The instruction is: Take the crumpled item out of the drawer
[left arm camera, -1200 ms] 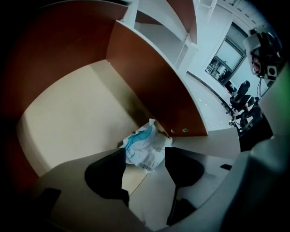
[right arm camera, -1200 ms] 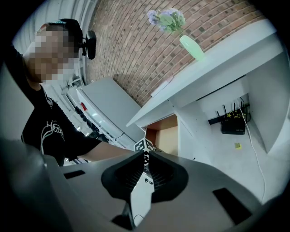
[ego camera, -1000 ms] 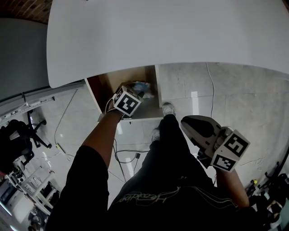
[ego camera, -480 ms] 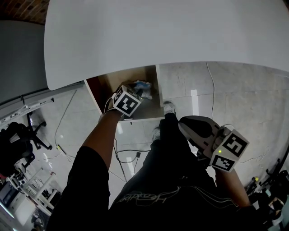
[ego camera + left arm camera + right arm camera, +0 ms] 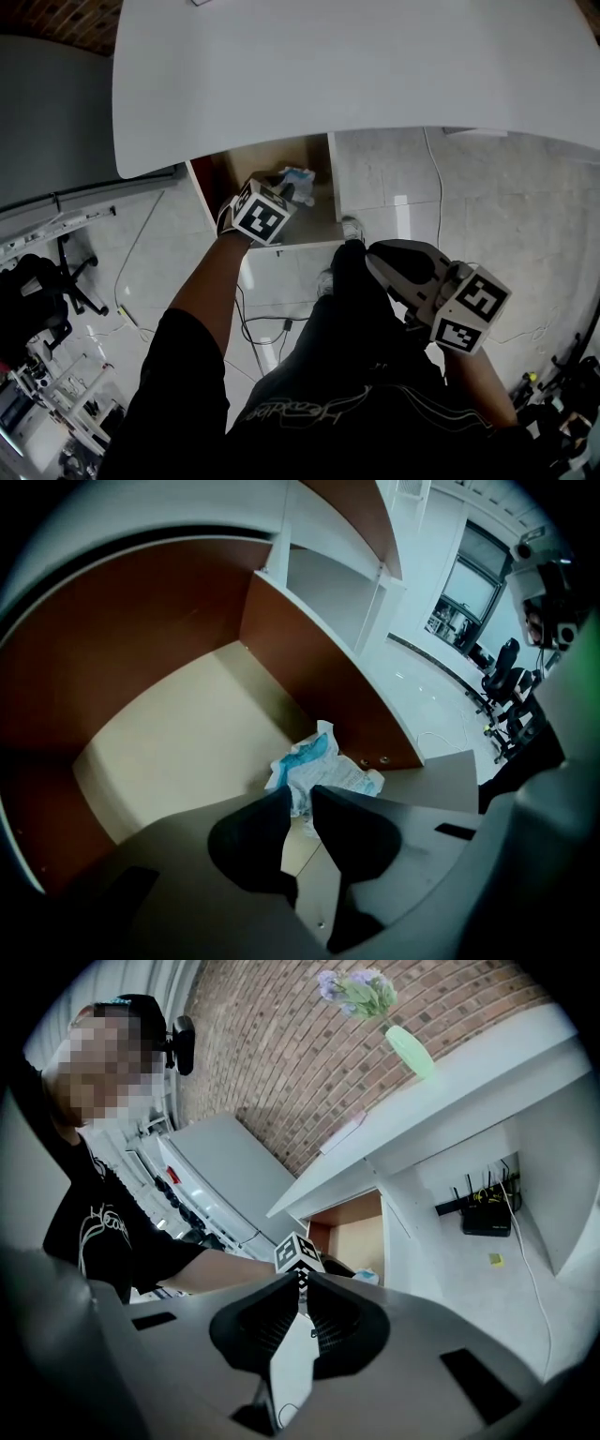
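The crumpled item is a white and blue wad of paper lying in the open wooden drawer, near its right wall. My left gripper reaches into the drawer from the front. In the left gripper view its jaws are closing, and the near edge of the crumpled item sits pinched in the narrow gap between the tips of my left gripper. The drawer floor is otherwise bare. My right gripper hangs at my right side, away from the drawer. In the right gripper view my right gripper is shut on nothing.
A white table top overhangs the back of the drawer. My legs and shoes stand just right of the drawer front. Cables trail on the tiled floor. An office chair stands far left. A vase stands on the table.
The left gripper stays in the drawer at the crumpled item. The right gripper has drifted slightly left and down. The head view has shifted a little.
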